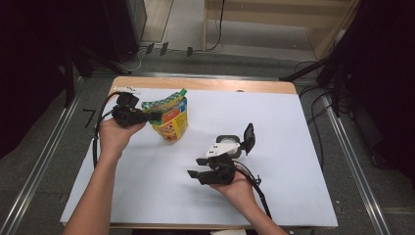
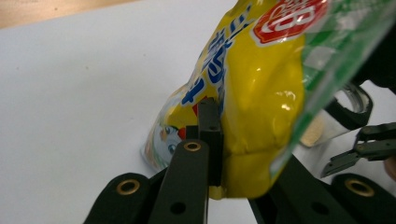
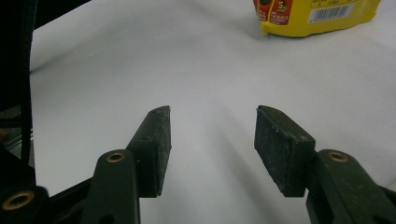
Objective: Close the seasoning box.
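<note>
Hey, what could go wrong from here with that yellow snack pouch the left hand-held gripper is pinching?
1. The left hand-held gripper pinches the yellow snack pouch near its upper edge; the glossy film could slip out of the pads, or the pouch could tip.
2. The squeeze dents the pouch in the left gripper view, so the contents might get crushed.
3. The right hand-held gripper is open and empty, apart from the pouch, beside a small open-lidded container; a careless move could knock it.

Wooden table (image 1: pixel 205 84), white sheet (image 1: pixel 274 122) on it; yellow pouch (image 1: pixel 172 122) standing on sheet.
</note>
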